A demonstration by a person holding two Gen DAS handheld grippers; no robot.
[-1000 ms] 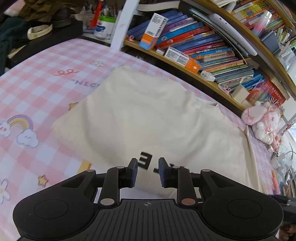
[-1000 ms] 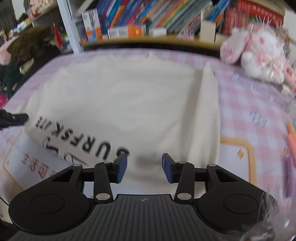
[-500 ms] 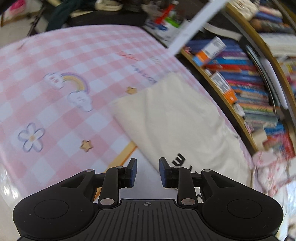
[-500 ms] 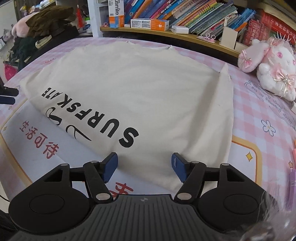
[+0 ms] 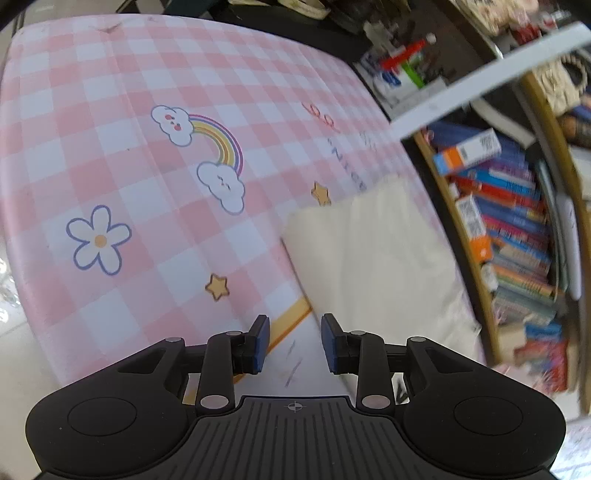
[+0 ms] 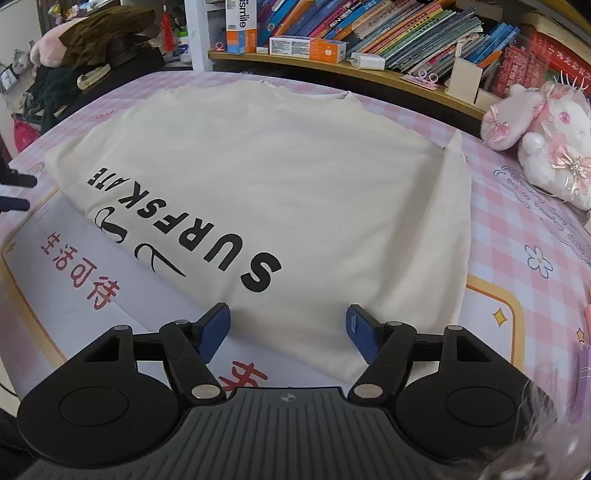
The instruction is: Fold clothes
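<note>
matt cream cloth shirt [image 6: 295, 177]

The left gripper [image 5: 294, 341] and right gripper [image 6: 288, 330] are alike: matte black ribbed bodies, round discs either side, silver pivot screws, blue-padded fingers [image 6: 216, 326], and a small crosshair mark at centre.

My work surface is a table under a pink-and-white checked cloth [image 5: 110, 155] printed with a rainbow [image 5: 218, 140], a flower [image 5: 99, 240] and small stars. Along its far edge I see a curved wooden shelf [image 6: 369, 75] packed with leaning books [image 6: 388, 33] and an orange-and-white box [image 6: 308, 47], with a white upright post [image 6: 195, 33] at its left end. A pink plush rabbit [image 6: 546, 147] sits at the far right, and a dark heap of clothing [image 6: 74, 55] lies far left.
</note>
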